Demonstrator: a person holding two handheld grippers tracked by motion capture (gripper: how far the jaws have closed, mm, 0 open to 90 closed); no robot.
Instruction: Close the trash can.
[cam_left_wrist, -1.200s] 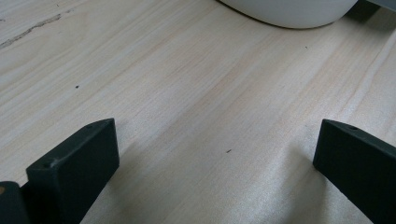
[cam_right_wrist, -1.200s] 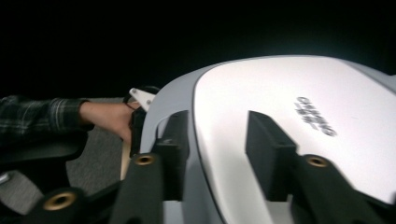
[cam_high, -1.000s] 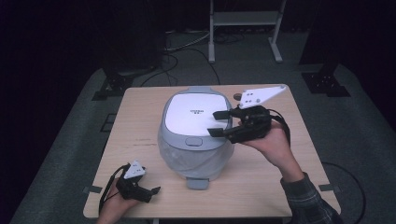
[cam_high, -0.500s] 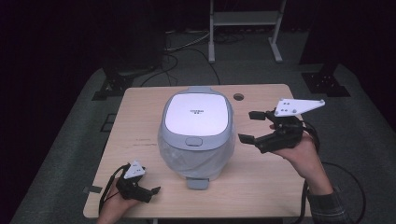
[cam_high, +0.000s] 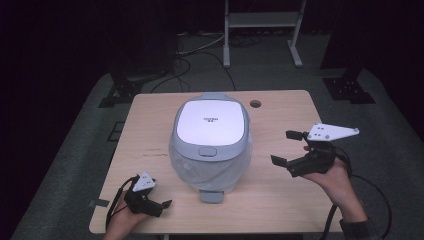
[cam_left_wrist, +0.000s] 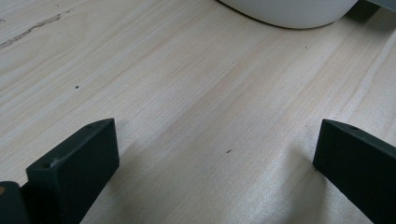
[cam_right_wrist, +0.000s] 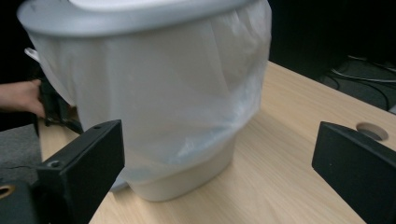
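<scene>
Lidded bin (cam_high: 211, 142) w/ plastic liner (cam_right_wrist: 163, 102) at table (cam_high: 280, 195) centre; our right gripper (cam_high: 290, 150) beside it and left gripper (cam_high: 159, 206) near the front edge both gape empty, so next we judge: reach back in toward lid.

Lidded bin (cam_high: 210, 145) at the middle of the table (cam_high: 280, 200), left gripper (cam_high: 159, 204) before-left, right gripper (cam_high: 288, 149) right.

The bin (cam_right_wrist: 154, 102) ahead of my right tongs (cam_right_wrist: 219, 163) loses its lid past the top edge; its lid lettering (cam_high: 211, 119) is too small to read.
</scene>
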